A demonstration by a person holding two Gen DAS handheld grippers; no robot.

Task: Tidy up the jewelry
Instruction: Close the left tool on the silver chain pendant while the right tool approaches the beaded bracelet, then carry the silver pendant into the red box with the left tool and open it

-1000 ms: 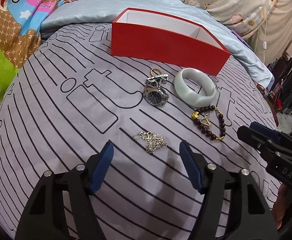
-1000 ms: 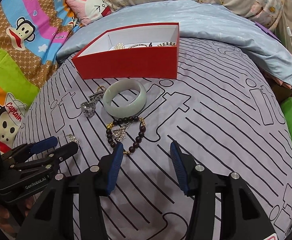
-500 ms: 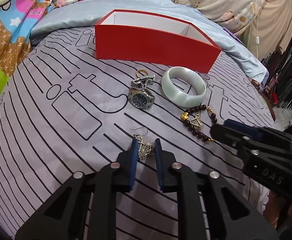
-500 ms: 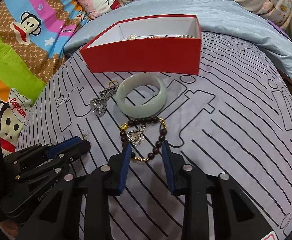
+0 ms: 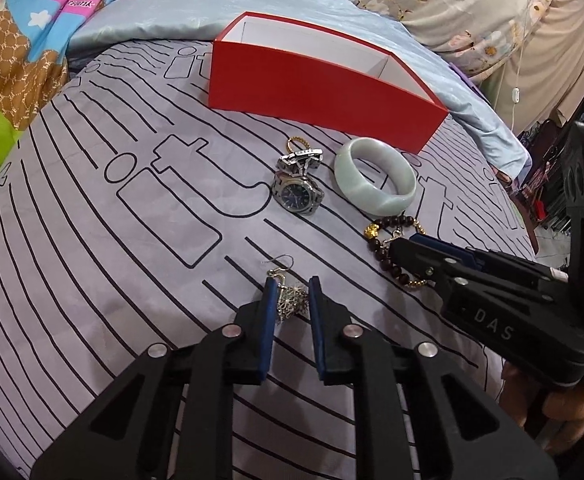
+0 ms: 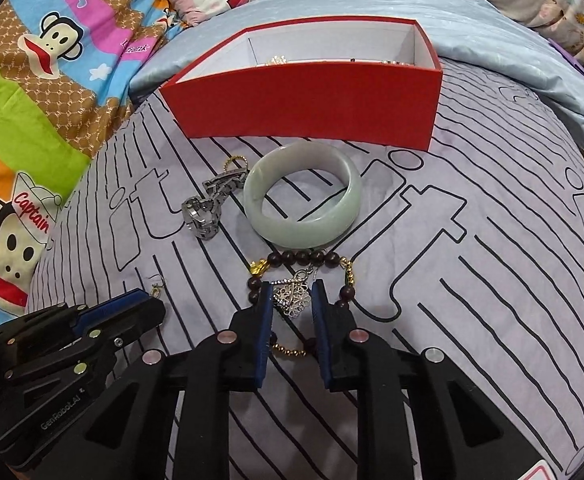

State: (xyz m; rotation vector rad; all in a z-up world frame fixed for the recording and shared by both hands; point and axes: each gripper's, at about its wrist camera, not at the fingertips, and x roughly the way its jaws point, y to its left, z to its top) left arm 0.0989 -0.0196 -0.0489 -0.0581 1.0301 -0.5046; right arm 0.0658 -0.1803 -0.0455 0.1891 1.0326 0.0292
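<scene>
My left gripper (image 5: 290,292) is shut on a silver earring (image 5: 289,300) lying on the grey bedsheet. My right gripper (image 6: 292,294) is shut on a second silver earring (image 6: 292,296) that lies inside a dark bead bracelet (image 6: 304,258). A silver watch (image 5: 298,196) and a pale jade bangle (image 5: 374,182) lie beyond. The red box (image 6: 304,98) stands behind them and holds some jewelry. The right gripper also shows in the left wrist view (image 5: 402,248), and the left gripper in the right wrist view (image 6: 147,304).
A small gold ring (image 5: 296,144) lies by the watch clasp. A blue quilt (image 6: 472,12) lies behind the box. Cartoon pillows (image 6: 51,60) are at the left. The bed edge drops off at the right in the left wrist view (image 5: 532,200).
Both grippers went from wide open to closed around their earrings and moved in closer over the jewelry.
</scene>
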